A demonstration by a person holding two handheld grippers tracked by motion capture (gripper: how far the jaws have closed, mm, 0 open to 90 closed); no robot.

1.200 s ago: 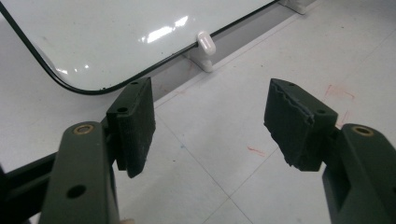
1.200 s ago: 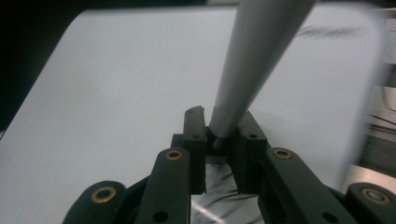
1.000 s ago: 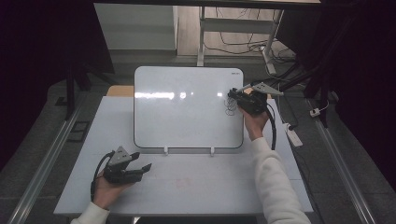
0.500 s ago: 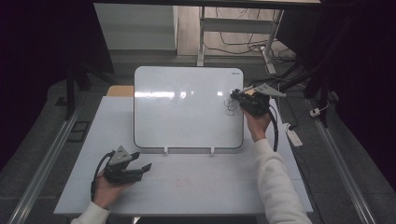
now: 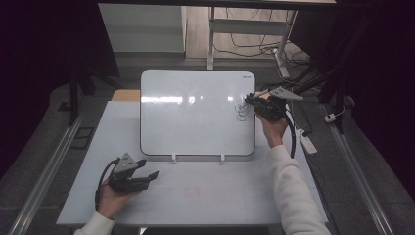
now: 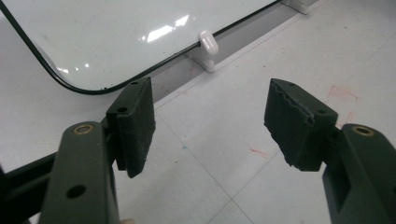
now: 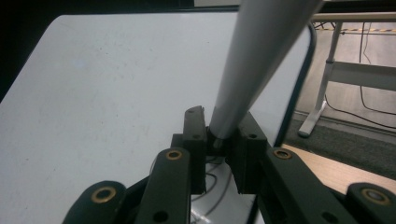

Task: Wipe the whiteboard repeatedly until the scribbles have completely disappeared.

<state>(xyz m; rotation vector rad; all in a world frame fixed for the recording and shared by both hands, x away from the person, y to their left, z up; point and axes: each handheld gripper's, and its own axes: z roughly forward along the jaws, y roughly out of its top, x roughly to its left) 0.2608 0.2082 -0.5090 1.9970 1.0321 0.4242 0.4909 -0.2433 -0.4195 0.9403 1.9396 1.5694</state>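
Observation:
A white whiteboard [image 5: 195, 112] lies on the table, held at its near edge by white clips [image 5: 172, 157]. Dark scribbles [image 5: 241, 110] mark its right side. My right gripper [image 5: 252, 101] hovers just over those scribbles and is shut on a grey-white marker [image 7: 261, 60], which rises steeply from between the jaws in the right gripper view [image 7: 219, 135]. The scribbled lines [image 7: 215, 182] show beneath the jaws. My left gripper [image 5: 148, 169] rests on the table at the front left, open and holding nothing. In its own view [image 6: 210, 121] it looks at the whiteboard's near corner [image 6: 116, 32].
A white clip [image 6: 208, 44] stands at the board's edge, with faint red marks [image 6: 341, 93] on the table [image 5: 220, 196]. A power strip [image 5: 307, 142] lies right of the table. A wooden piece [image 5: 125, 95] sticks out behind the board. Desk legs and cables [image 5: 254, 46] are beyond.
My right gripper with the marker has shifted slightly over the scribbles on the board's right side. The left gripper has not moved.

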